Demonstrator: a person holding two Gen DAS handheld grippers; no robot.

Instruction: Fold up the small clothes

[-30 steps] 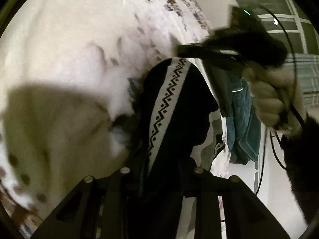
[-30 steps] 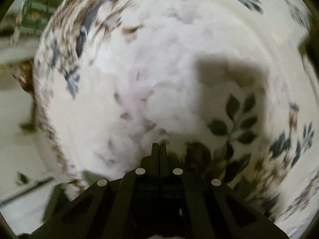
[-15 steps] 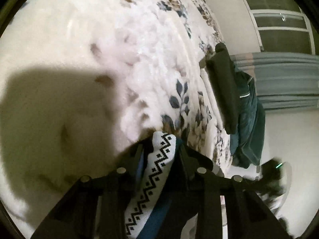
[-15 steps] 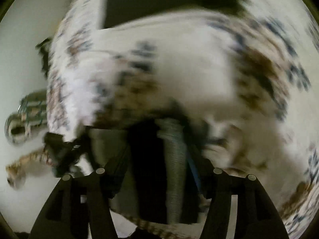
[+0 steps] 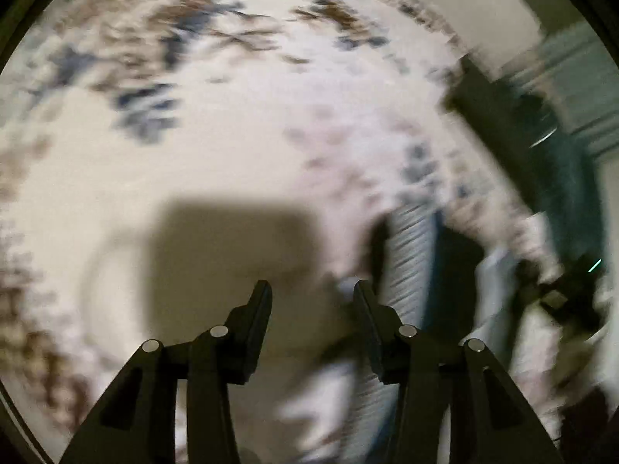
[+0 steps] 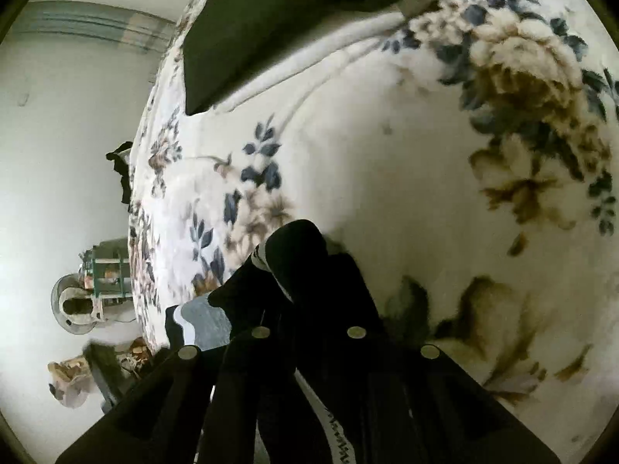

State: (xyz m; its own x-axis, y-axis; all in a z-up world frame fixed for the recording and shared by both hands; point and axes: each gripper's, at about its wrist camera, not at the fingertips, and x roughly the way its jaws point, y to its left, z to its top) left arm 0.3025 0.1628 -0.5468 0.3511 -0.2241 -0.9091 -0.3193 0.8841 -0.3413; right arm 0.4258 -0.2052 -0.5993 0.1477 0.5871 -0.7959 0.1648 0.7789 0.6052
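A bed covered by a plush cream blanket (image 6: 348,162) printed with blue and tan flowers filled both views, with a pale wall at the left of the right-wrist picture and a dark folded garment (image 6: 278,19) lying at the upper centre of it. The task's thing, a small black knitted piece with a white patterned band (image 6: 298,255), appeared at the lower centre of the right-wrist view, rising from between the right tongs (image 6: 305,309), which stood pressed together and pinched its dark cloth. In the blurred left-wrist view the same piece (image 5: 410,255) showed as a pale ribbed strip beside dark cloth at the right of centre, just beyond the right-hand finger of the left tongs (image 5: 311,290). The left tongs stood spread, having just been opening, and only bare blanket and a shadow showed in the gap between their fingers. The other gripper was visible, smeared, at the right edge of that view (image 5: 568,294). The garment seemed light, soft and limp: it would likely sag from any single pinch and cling a little to the fleecy blanket rather than slide. A hold at a hem or corner, through both layers of knit, would probably serve best; the ribbed band looked the firmest part to take. A grip in the middle would likely bunch the cloth and spoil a clean fold.
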